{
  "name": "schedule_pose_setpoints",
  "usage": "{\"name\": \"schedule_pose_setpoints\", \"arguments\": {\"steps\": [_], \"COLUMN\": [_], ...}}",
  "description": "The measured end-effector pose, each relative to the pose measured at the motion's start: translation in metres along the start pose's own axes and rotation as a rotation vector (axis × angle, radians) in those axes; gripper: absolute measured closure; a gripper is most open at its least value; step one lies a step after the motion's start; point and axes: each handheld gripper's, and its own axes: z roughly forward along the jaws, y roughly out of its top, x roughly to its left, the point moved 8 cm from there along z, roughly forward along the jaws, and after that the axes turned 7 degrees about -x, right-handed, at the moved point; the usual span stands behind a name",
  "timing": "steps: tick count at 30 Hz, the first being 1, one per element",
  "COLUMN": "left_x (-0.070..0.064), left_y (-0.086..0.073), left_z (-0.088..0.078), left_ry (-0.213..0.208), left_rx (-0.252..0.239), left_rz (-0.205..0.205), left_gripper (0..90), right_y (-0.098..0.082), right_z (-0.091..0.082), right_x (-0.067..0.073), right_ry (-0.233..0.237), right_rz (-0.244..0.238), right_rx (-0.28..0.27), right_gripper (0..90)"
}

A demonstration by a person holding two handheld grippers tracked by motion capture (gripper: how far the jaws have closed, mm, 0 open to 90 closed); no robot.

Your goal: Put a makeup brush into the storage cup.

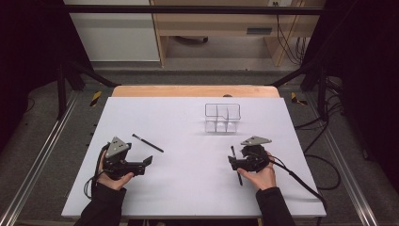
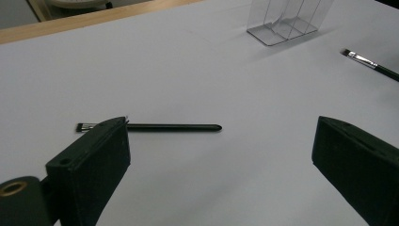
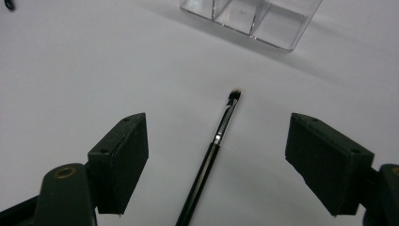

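A thin black makeup brush (image 1: 147,142) lies on the white table left of centre, just beyond my left gripper (image 1: 141,163). In the left gripper view that brush (image 2: 174,127) lies crosswise ahead of my open left gripper (image 2: 221,155), whose jaws have nothing between them. A second black brush (image 1: 236,165) lies near my right gripper (image 1: 242,157). In the right gripper view it (image 3: 211,150) runs lengthwise between the wide jaws of my right gripper (image 3: 219,155), bristles pointing away, and neither pad touches it. A clear compartmented organizer (image 1: 222,117) stands beyond it.
The white tabletop (image 1: 188,188) ends in a wooden edge (image 1: 193,91) at the back. The organizer (image 2: 287,23) stands to the far right in the left gripper view, with the second brush's tip (image 2: 371,63) near it. Cables trail off the table's right side.
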Motion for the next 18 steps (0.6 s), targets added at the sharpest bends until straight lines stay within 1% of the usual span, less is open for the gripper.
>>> {"name": "schedule_pose_setpoints", "arguments": {"steps": [4,5,7,8,10,11,12,15,16,18], "left_x": [0.0,-0.001,-0.001,-0.001,-0.001,-0.001,0.0,0.0,0.0,0.0], "left_y": [0.0,-0.001,-0.001,-0.002,-0.002,-0.002,-0.002,-0.002,-0.002,-0.003], "left_z": [0.0,0.001,0.001,0.001,0.001,0.001,0.001,0.001,0.001,0.001], "left_ry": [-0.001,-0.002,-0.002,-0.003,-0.003,-0.002,-0.002,-0.003,-0.003,-0.003], "left_rx": [0.003,0.007,0.009,0.011,0.01,0.01,0.01,0.013,0.013,0.016], "left_rz": [0.002,0.001,0.003,0.002,0.001,-0.001,-0.002,0.0,0.0,0.002], "left_gripper": [4.1,4.1,4.1,4.1,4.1,4.2,4.2,4.3,4.3,4.4], "right_y": [-0.004,-0.006,-0.008,-0.01,-0.012,-0.015,-0.016,-0.019,-0.019,-0.021], "right_z": [0.005,0.007,0.008,0.011,0.012,0.014,0.015,0.017,0.017,0.018], "right_x": [0.0,0.0,0.0,0.0,0.0,0.001,0.001,0.002,0.002,0.003], "right_ry": [-0.007,-0.01,-0.009,-0.012,-0.01,-0.001,-0.003,0.006,0.006,0.01], "right_rz": [-0.008,-0.008,-0.015,-0.019,-0.015,-0.01,-0.019,-0.016,-0.016,-0.011], "right_rx": [0.022,0.042,0.048,0.06,0.067,0.084,0.089,0.106,0.106,0.12], "right_gripper": [25.5,27.0,27.8,29.8,30.9,34.1,35.7,41.2,41.2,45.7]}}
